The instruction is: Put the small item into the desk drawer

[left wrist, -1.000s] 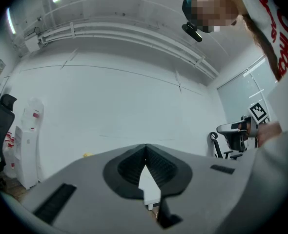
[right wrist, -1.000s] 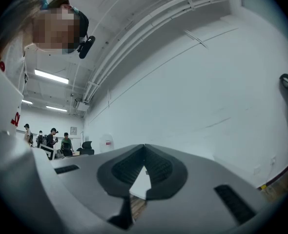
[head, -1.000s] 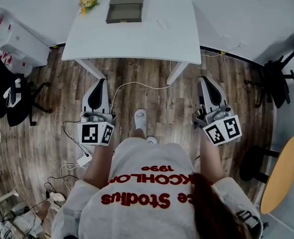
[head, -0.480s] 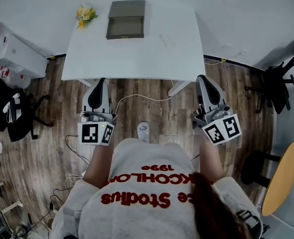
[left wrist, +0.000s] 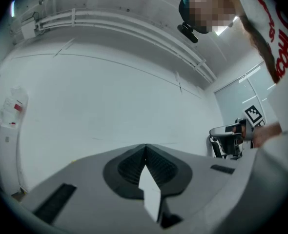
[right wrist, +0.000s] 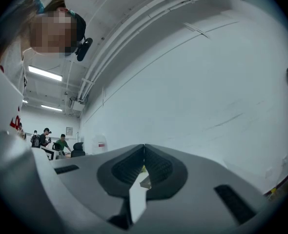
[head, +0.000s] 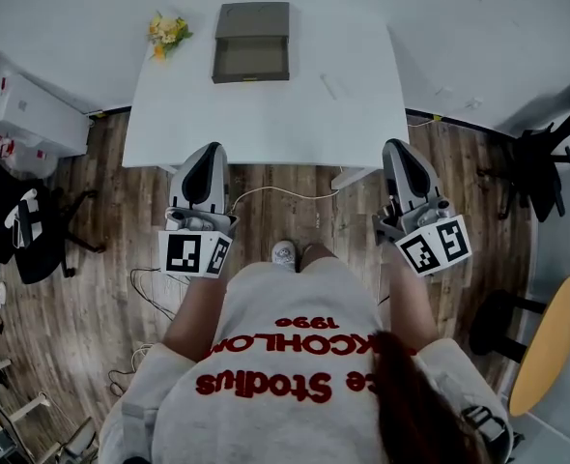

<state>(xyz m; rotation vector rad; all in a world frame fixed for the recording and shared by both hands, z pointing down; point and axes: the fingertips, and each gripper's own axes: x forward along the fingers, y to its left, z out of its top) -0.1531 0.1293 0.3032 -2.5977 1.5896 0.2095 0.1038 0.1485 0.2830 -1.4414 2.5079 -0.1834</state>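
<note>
In the head view a white desk (head: 266, 114) stands ahead of me. A grey desk drawer unit (head: 251, 43) sits at its far side with its drawer pulled out. A small pale item (head: 330, 87) lies on the desktop right of the unit; it is too faint to identify. My left gripper (head: 208, 149) and right gripper (head: 399, 145) hover at the desk's near edge, over the floor, both shut and holding nothing. In the left gripper view the left gripper (left wrist: 145, 150) points at a bare white wall. The right gripper (right wrist: 144, 149) also faces a wall.
A yellow flower bunch (head: 169, 30) lies at the desk's far left corner. Black office chairs stand at the left (head: 19, 225) and right (head: 541, 158). A round wooden table (head: 546, 341) is at the right, a white cabinet (head: 24, 104) at the left, and cables (head: 150, 278) on the floor.
I have stepped closer to the desk, so it sits nearer in view. Both grippers have come forward to its near edge, the left one also slightly rightward. The jaws have stayed shut.
</note>
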